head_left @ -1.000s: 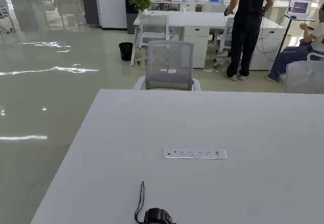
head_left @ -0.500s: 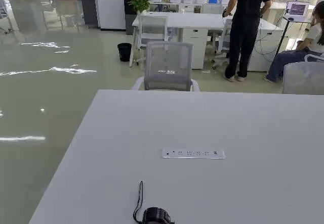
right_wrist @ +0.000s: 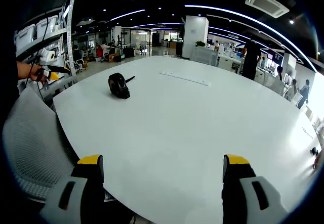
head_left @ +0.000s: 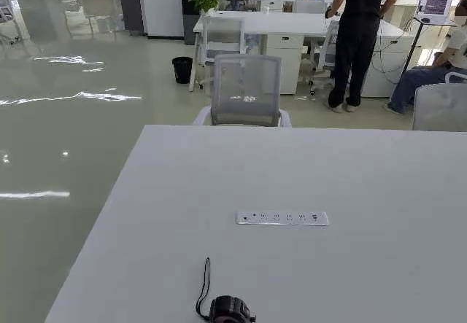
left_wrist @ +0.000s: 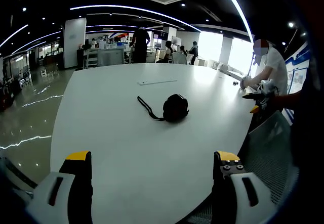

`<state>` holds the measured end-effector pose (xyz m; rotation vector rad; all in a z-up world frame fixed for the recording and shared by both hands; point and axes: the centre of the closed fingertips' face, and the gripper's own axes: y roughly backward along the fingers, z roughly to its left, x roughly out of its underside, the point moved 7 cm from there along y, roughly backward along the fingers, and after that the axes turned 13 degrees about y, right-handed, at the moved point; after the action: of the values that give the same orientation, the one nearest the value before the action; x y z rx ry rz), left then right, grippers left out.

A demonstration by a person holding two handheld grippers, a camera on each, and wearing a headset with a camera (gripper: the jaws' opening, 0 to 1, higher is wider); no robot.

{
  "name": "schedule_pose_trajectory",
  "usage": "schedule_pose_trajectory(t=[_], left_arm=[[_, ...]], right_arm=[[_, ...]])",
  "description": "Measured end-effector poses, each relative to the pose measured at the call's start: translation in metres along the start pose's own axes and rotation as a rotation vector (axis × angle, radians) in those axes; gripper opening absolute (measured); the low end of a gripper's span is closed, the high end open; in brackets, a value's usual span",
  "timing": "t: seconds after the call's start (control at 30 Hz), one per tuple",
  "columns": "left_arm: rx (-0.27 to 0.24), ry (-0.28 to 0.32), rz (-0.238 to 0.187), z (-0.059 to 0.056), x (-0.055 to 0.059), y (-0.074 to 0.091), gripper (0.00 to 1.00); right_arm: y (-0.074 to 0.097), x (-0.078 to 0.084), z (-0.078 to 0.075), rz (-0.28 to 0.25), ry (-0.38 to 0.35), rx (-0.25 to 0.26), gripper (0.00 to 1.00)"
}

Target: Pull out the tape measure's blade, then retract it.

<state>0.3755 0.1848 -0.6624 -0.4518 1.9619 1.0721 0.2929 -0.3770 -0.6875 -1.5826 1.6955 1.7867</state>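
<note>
The tape measure lies on the white table, close to the edge where the person stands, in front of a flat white power strip. A thin black strap goes from its case away across the table. In the left gripper view it lies ahead, a little to the right of the middle; in the right gripper view it is far to the left. The blade is not pulled out, and I cannot tell on which side of the case its end tab sits.

The left gripper has its jaws wide apart and carries nothing. The right gripper is the same, wide and empty. Both are well apart from the tape measure.

The case looks small, hard and rounded, so I think it is rather heavy for its size and can slip or roll out of the jaws. It is better to take it across its two flat sides with one gripper. The other gripper should pinch the small tab. The blade is probably thin, springy metal, and it may snap back quickly.
</note>
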Motion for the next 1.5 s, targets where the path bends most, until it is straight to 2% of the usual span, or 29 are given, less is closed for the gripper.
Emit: schedule_pose_trajectory(t=[0.2, 0.3, 0.37, 0.6, 0.73, 0.93, 1.13, 1.33, 1.5], left_arm=[[0.007, 0.002, -0.006, -0.005, -0.003, -0.008, 0.99], [0.020, 0.016, -0.001, -0.010, -0.002, -0.017, 0.99], [0.029, 0.040, -0.013, -0.014, -0.003, -0.024, 0.99], [0.053, 0.026, -0.040, -0.035, -0.018, -0.044, 0.99], [0.071, 0.000, -0.037, -0.039, -0.024, -0.053, 0.99], [0.066, -0.017, -0.031, -0.042, -0.038, -0.064, 0.99], [0.101, -0.088, -0.012, -0.044, -0.051, -0.076, 0.99], [0.128, -0.136, 0.026, -0.043, -0.057, -0.096, 0.99], [0.158, -0.188, 0.060, -0.047, -0.061, -0.111, 0.99]], right_arm=[[-0.001, 0.001, -0.005, 0.016, -0.002, -0.005, 0.99], [-0.004, -0.001, -0.005, 0.016, 0.000, -0.009, 0.99], [-0.007, -0.004, -0.003, 0.019, 0.009, -0.018, 0.98], [-0.020, -0.017, -0.006, 0.014, 0.033, -0.043, 0.97], [-0.029, -0.026, -0.005, 0.003, 0.056, -0.070, 0.96], [-0.045, -0.043, -0.004, -0.005, 0.095, -0.108, 0.95], [-0.061, -0.060, 0.002, -0.020, 0.146, -0.172, 0.93], [-0.076, -0.075, 0.004, -0.035, 0.185, -0.207, 0.93], [-0.087, -0.087, 0.008, -0.051, 0.212, -0.241, 0.92]])
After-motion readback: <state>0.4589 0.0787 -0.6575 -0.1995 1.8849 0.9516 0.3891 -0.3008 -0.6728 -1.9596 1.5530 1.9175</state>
